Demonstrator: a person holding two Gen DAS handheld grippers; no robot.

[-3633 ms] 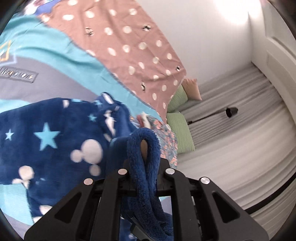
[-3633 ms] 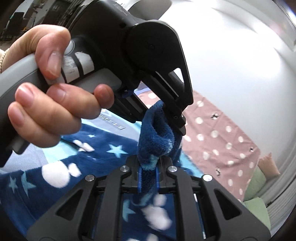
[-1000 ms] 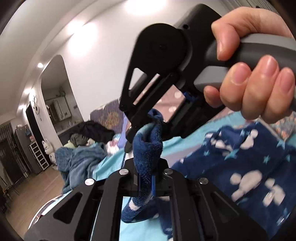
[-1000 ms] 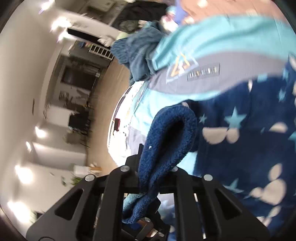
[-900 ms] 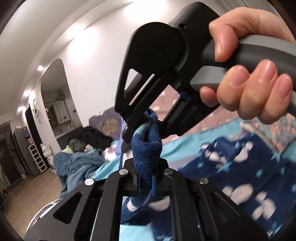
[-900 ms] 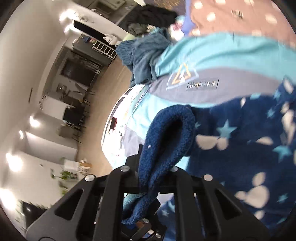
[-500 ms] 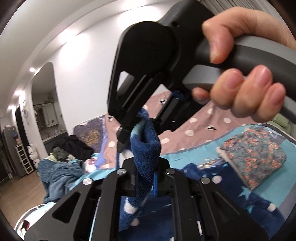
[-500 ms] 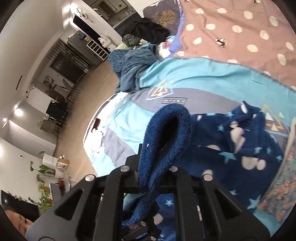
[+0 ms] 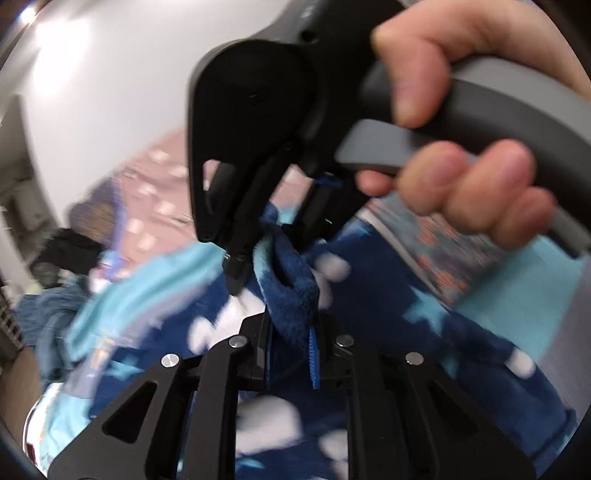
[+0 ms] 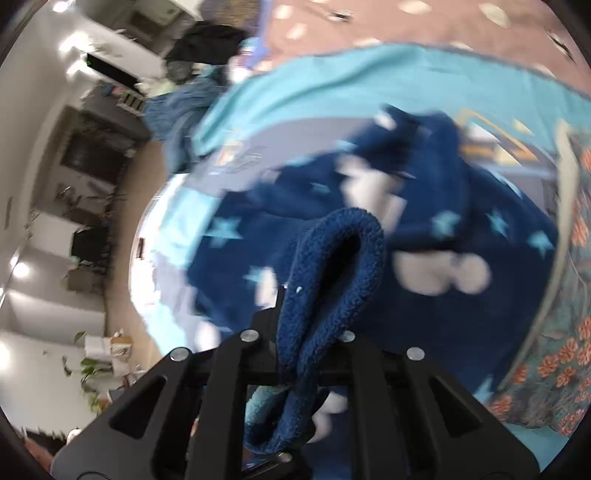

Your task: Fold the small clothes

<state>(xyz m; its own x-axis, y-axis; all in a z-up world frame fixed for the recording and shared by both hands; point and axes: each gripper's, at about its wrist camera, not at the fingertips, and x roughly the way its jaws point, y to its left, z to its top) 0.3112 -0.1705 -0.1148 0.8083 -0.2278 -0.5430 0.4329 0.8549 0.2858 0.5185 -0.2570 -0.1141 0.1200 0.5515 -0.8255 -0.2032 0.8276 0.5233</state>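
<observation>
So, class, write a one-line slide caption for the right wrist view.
Right hand-held gripper shut on a fold of navy star-print fleece garment, lifted above a turquoise bedspread.

A lived-in home bedroom: a bed spread with a turquoise and grey blanket (image 10: 332,92) and a brown dotted quilt (image 10: 424,26) fills the upper right. At left, wood flooring (image 10: 129,206), a houseplant (image 10: 88,369) and heaped clothes (image 10: 177,107) show.

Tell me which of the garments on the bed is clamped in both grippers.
The navy fleece garment with stars, unlike the floral garment lying free beside it.
</observation>
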